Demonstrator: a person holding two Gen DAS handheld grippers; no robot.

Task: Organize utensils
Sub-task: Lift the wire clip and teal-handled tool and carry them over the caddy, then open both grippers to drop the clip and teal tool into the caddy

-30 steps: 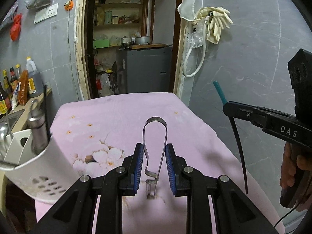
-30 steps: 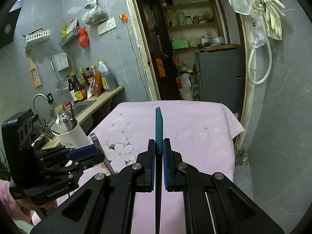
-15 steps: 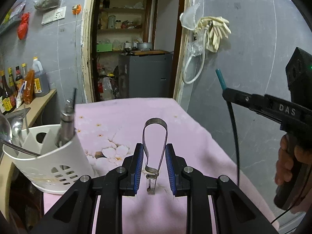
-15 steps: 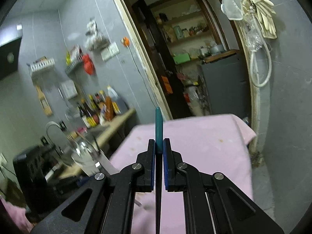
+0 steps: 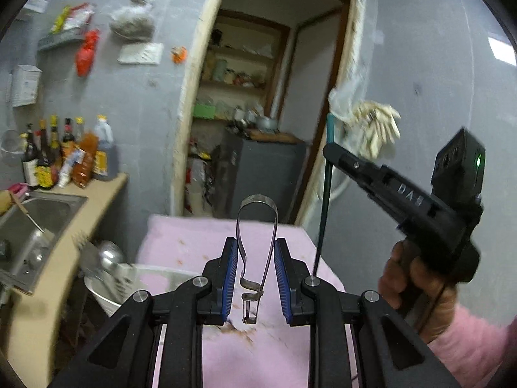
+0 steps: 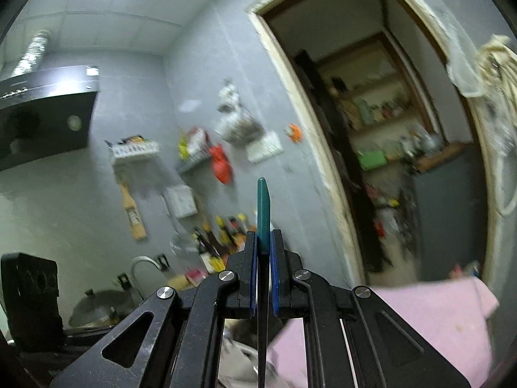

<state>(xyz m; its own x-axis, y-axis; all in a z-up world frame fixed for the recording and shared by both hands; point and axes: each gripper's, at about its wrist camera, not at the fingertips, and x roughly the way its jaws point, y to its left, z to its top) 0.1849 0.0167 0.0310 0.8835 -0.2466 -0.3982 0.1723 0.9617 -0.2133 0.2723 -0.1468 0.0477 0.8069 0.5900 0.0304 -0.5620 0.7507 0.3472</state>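
My left gripper (image 5: 255, 245) is shut on a pair of steel tongs (image 5: 257, 201), their looped end pointing forward above the pink flowered tablecloth (image 5: 194, 245). Low on the left stands the white perforated utensil holder (image 5: 108, 292), blurred, with a fork (image 5: 82, 242) and a ladle (image 5: 110, 253) in it. My right gripper (image 6: 263, 237) is shut on a teal-handled utensil (image 6: 263, 203). Seen from the left wrist view, the right gripper (image 5: 331, 153) is raised at the right, and the teal-handled utensil (image 5: 323, 213) hangs down from it as a thin dark blade.
A steel sink (image 5: 38, 213) sits in the counter on the left, with sauce bottles (image 5: 64, 155) behind it. Straight ahead is an open doorway (image 5: 258, 113) with a grey cabinet. Gloves (image 5: 374, 129) hang on the grey wall. A range hood (image 6: 45, 116) is up on the left.
Both grippers have risen, still holding the tongs and the teal-handled utensil. The holder has slid to the lower left of the left view. The right view has tilted up toward the wall.
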